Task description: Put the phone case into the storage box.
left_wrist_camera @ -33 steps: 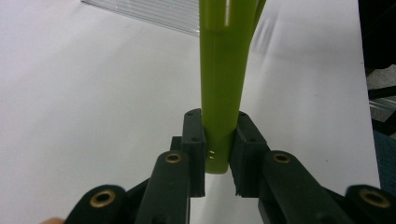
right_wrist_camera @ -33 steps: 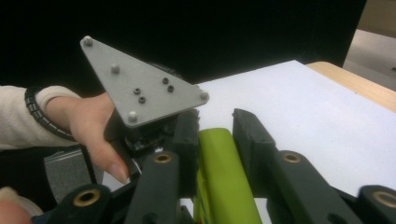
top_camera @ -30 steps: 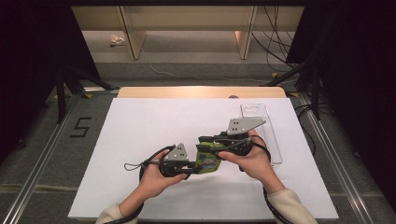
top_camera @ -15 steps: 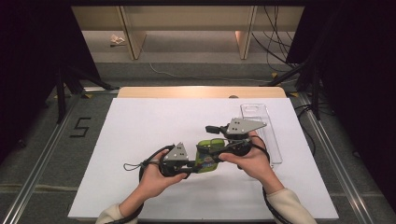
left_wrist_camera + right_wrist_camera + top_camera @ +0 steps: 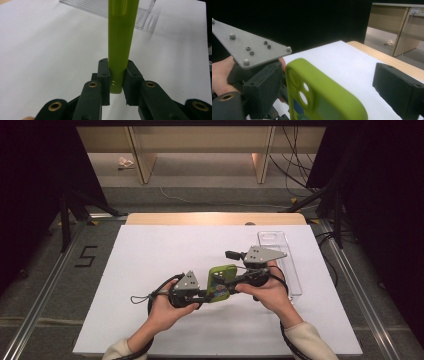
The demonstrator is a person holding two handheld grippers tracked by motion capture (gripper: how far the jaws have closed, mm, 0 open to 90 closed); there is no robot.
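Note:
A lime-green phone case [image 5: 221, 283] is held above the white table [image 5: 150, 255], standing on edge. My left gripper [image 5: 208, 293] is shut on its lower end; in the left gripper view the jaws pinch the case [image 5: 121, 37] edge-on at my left gripper [image 5: 116, 82]. My right gripper [image 5: 233, 268] stands open with its jaws wide on either side of the case and not touching it. In the right gripper view the case [image 5: 319, 97] shows its camera cut-outs, between the jaws of my right gripper [image 5: 327, 80].
A clear plastic tray [image 5: 280, 260] lies at the table's right side, just beyond the right hand, and shows as the clear tray [image 5: 105, 7] past the case. A wooden edge [image 5: 215, 218] borders the table's far side. Cables trail from both grippers.
My right gripper's jaws have spread apart off the green case, and its far jaw has swung away from me. The left gripper has kept its hold and barely moved.

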